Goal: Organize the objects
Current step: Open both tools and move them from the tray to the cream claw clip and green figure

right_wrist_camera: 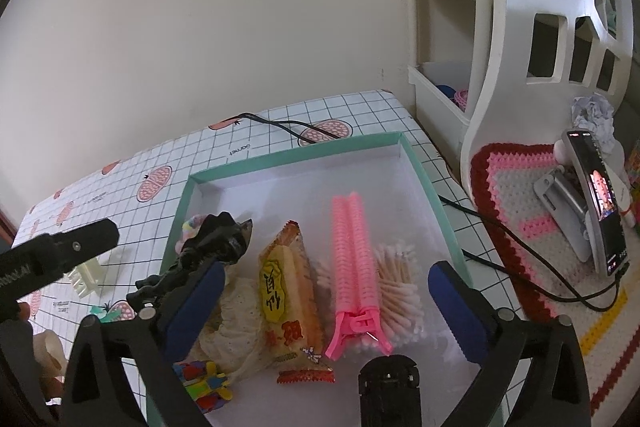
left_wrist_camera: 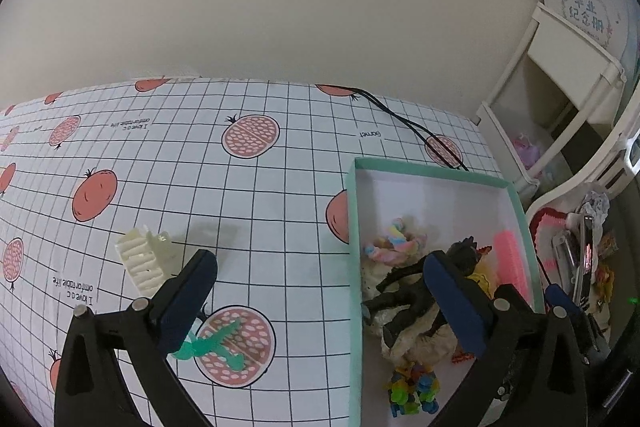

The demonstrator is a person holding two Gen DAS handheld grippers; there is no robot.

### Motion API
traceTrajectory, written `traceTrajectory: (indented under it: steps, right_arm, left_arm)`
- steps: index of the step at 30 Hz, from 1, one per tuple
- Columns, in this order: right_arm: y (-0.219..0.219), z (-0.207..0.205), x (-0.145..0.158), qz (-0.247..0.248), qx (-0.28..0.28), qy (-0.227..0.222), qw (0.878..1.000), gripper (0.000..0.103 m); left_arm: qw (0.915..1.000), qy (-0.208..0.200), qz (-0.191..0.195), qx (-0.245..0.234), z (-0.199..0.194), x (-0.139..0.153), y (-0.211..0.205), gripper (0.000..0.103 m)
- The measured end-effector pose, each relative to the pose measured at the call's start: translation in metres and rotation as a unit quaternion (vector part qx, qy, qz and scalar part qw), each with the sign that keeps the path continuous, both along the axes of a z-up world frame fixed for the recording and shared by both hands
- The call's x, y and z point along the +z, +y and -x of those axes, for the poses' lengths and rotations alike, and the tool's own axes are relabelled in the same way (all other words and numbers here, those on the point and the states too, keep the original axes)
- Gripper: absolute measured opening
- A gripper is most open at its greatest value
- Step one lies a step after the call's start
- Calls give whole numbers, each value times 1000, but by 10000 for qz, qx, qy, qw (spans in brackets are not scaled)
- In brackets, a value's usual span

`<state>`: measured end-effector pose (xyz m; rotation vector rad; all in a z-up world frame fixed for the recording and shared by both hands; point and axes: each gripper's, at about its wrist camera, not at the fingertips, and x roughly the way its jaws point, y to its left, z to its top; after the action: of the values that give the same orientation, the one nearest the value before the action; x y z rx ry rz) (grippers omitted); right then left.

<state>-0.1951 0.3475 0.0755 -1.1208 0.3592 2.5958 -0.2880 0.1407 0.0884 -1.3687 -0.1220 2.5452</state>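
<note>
My left tongs (left_wrist_camera: pixel 320 299) spread over cream clip (left_wrist_camera: pixel 145 263) at ten o'clock; right tongs (right_wrist_camera: pixel 326 301) spread above box (right_wrist_camera: pixel 436 203); hasty pinch may skid clip off cloth

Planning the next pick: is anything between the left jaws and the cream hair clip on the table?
Nothing visible: the left gripper hangs open and the cream hair clip lies beside its left finger on the bare tablecloth.

Home bedroom: white shelf (right_wrist_camera: pixel 520 27), crocheted mat (right_wrist_camera: pixel 520 227)

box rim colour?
Mint green rim with a white inside; the right wrist view shows it best.
</note>
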Motion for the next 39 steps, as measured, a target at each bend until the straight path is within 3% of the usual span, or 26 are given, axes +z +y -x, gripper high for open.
traceTrajectory:
  steps: [9, 13, 18, 29, 39]
  right_arm:
    - [-19, 6, 12, -164, 273, 108, 9994, 103]
    - [-37, 9, 26, -231, 527, 317, 9978, 103]
    - [-64, 15, 37, -217, 858, 491, 9949, 103]
    - [-124, 27, 34, -192, 1521, 430, 9872, 103]
    - [-167, 41, 19, -140, 1965, 209, 9802, 103]
  left_arm:
    - [9979, 382, 122, 508, 4, 23, -42, 103]
    - [9961, 360, 150, 786, 8, 25, -67, 103]
    - [9946, 206, 310, 969, 12, 25, -92, 103]
    - [9921, -139, 472, 1154, 14, 19, -132, 103]
    - [9910, -347, 189, 1282, 20, 9, -158, 103]
